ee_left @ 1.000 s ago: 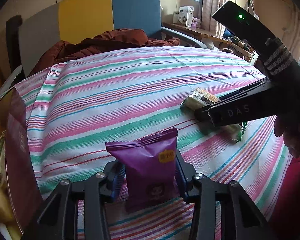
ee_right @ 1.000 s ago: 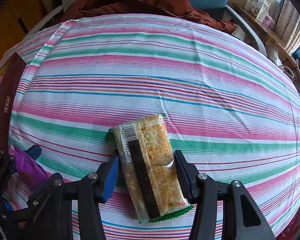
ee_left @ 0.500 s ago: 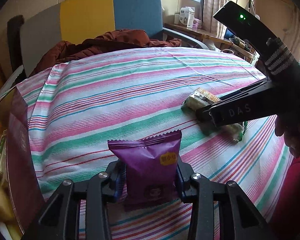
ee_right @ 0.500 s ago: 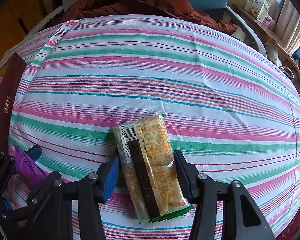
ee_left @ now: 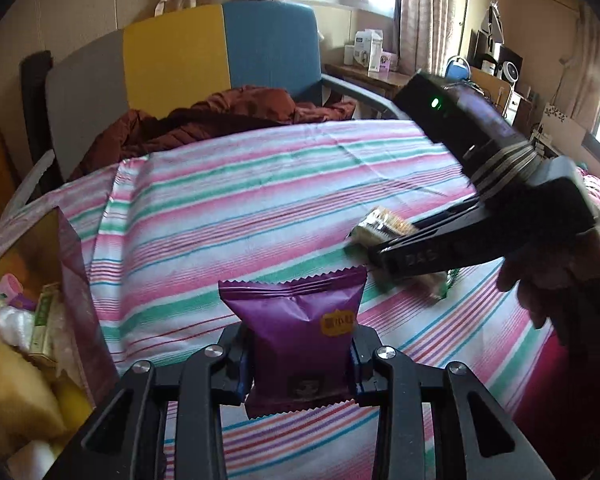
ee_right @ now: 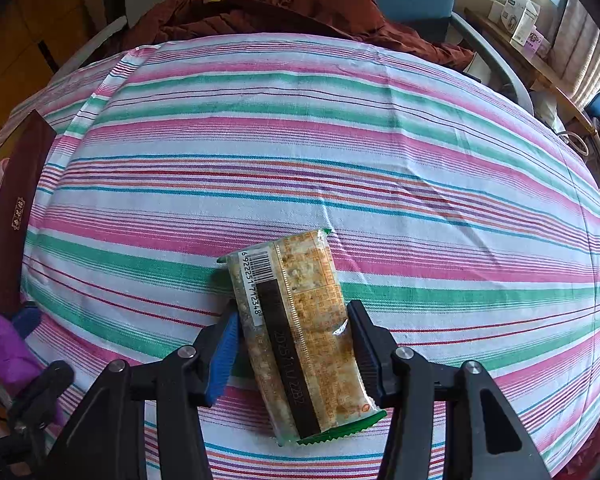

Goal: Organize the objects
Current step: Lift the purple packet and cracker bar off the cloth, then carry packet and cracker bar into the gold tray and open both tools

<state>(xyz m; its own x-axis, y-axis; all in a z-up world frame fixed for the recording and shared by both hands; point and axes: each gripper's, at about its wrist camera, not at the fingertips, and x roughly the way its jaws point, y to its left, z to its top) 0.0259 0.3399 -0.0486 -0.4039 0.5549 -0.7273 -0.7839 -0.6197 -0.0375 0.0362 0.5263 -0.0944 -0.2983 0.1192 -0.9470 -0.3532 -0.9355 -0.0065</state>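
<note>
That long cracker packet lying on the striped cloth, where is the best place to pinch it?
Across its narrow width, near the middle, coming down from above. The cracker packet lies flat on the tablecloth, long and slim, so its long edges offer two parallel sides. The right gripper already straddles them this way; the crimped ends would probably slip.

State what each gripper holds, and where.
Left gripper: purple packet, pinched by its lower sides. Right gripper: cracker packet, at its long edges.
</note>
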